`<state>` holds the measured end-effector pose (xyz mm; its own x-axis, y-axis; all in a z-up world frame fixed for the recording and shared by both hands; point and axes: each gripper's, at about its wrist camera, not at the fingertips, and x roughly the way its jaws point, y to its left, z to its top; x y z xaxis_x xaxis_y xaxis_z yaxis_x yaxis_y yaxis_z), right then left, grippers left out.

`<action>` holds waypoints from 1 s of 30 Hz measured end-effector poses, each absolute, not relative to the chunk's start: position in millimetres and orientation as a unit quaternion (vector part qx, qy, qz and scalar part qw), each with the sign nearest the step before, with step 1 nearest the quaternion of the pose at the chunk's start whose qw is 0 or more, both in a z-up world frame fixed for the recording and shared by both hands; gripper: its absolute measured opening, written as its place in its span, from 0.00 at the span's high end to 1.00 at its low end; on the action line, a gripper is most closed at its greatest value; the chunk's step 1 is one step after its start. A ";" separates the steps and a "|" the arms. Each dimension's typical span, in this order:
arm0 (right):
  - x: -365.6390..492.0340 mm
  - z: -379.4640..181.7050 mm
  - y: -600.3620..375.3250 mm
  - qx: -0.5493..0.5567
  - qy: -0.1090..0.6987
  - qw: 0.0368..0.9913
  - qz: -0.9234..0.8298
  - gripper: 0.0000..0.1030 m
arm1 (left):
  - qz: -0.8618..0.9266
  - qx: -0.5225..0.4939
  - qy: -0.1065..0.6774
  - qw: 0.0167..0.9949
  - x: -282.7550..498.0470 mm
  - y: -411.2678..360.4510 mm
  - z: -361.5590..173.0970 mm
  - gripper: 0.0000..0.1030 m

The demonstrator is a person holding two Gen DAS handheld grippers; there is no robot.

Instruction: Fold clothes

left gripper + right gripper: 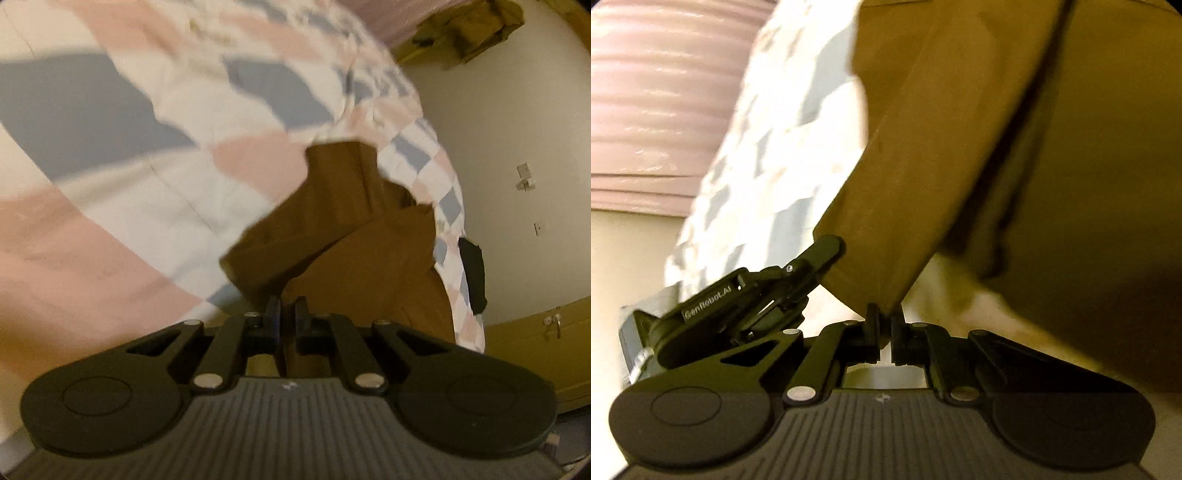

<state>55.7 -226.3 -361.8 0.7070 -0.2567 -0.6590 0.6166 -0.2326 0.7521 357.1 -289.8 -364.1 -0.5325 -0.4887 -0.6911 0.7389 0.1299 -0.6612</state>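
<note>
Your left claw [285, 308] is clenched on the brown garment [343, 236], the cloth edge pinched right between its fingertips. In the left wrist view the garment stretches away from the claw across the bed, lying on the checked quilt [110, 184] of pink, grey-blue and white patches. It looks creased into a couple of overlapping panels, though the blur makes the exact folds hard to read. The quilt's edge curves down the right side, and a small black item [472, 273] sits on that edge, apart from the garment. Beyond is a pale wall [498, 129].

Your right claw [884, 317] is clenched too, gripping a lower corner of the brown garment [1015, 129], which rises up and fills the right half of that view. The cloth hangs taut above the fingertips. Just to the left, your other claw [827, 251] shows from the side, its tip touching the same garment edge, so both claws hold it close together. Behind them, the quilt [768, 147] runs up the middle, with a pink ribbed surface [657, 103] at far left.
</note>
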 end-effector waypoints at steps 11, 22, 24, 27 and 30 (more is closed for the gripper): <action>45.9 -384.7 -223.2 0.752 0.128 0.545 -0.349 0.94 | -0.590 0.123 0.613 0.511 357.0 -273.9 -390.1 0.95; 24.5 -328.7 -238.3 0.524 0.315 0.731 -0.304 0.51 | -0.516 0.157 0.625 0.565 361.7 -280.8 -389.1 0.79; 55.2 -312.9 -212.7 0.355 0.385 0.803 -0.285 0.51 | -0.502 0.167 0.626 0.574 370.8 -273.3 -391.0 0.77; 103.0 -317.0 -161.3 0.071 0.454 0.849 -0.262 0.55 | -0.494 0.165 0.621 0.586 381.4 -260.4 -386.9 0.77; 129.8 -354.9 -123.1 -0.203 0.490 0.817 -0.226 0.53 | -0.490 0.153 0.620 0.593 387.0 -244.4 -380.9 0.76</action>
<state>129.8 -123.1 -354.9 0.4185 -0.5679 -0.7088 0.1707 0.8156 -0.5528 387.0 -244.4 -380.9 -0.2506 -0.3908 -0.8857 0.7716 0.4719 -0.4265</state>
